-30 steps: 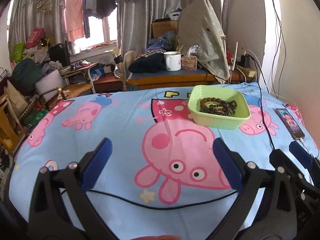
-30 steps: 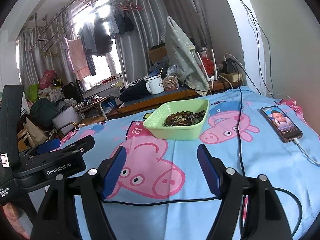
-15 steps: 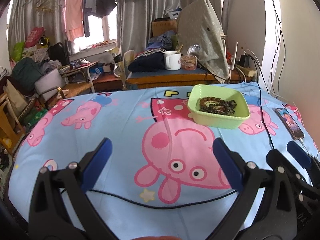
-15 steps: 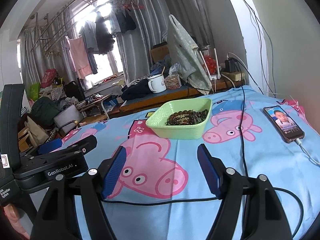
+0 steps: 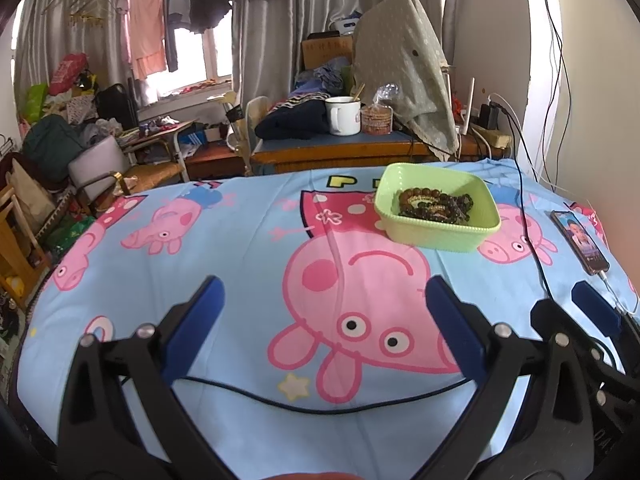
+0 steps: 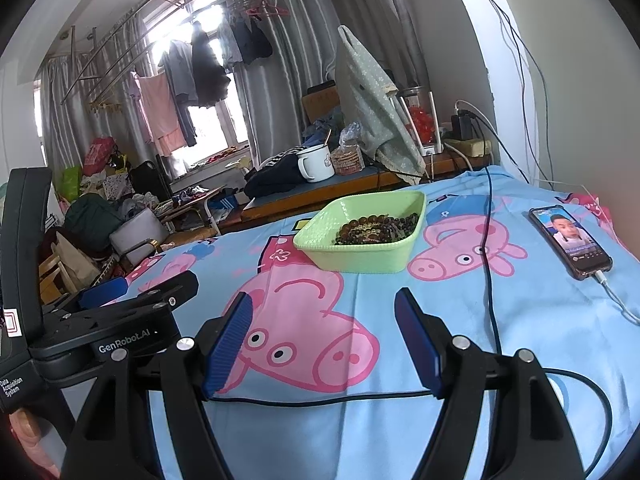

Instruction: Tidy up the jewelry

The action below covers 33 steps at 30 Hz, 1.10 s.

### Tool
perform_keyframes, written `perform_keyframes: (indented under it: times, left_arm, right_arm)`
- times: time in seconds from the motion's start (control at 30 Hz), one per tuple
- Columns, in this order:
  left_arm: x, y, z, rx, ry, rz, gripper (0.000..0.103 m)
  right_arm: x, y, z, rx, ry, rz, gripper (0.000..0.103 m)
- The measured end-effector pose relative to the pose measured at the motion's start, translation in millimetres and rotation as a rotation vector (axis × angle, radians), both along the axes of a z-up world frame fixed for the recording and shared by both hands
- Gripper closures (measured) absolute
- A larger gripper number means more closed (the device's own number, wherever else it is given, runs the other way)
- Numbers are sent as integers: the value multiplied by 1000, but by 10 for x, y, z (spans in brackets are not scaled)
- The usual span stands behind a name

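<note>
Nothing has shifted since the earlier frames: both grippers hover over the cartoon-pig sheet point(image 5: 240, 240) as before. The left gripper point(image 5: 322, 312) is spread wide and empty; the right gripper point(image 6: 324, 332) is likewise parted, gripping nothing. Beyond them sits the green tray point(image 5: 442, 240) with the beaded bracelets point(image 5: 436, 204) heaped inside (a phone point(image 6: 570, 240) lies to its right, plugged in).

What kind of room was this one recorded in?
Most likely a cluttered bedroom in a lived-in home: a cartoon pig bedsheet covers the work surface, laundry hangs by the curtained window, and piled clothes sit beside an enamel mug on a desk behind.
</note>
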<state>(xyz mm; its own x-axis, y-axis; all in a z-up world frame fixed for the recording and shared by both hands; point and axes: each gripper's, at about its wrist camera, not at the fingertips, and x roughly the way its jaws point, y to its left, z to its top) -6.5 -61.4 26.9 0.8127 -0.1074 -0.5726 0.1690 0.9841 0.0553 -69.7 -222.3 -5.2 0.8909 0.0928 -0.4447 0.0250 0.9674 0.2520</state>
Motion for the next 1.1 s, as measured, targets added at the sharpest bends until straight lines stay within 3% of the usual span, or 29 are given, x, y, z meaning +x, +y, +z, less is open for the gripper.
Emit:
perform_keyframes:
  times: [1.1]
  left_arm:
    - [-40,42,-162,6,17,-17,6]
  right_arm:
    - [-5,6,-66,8,15,-2,58]
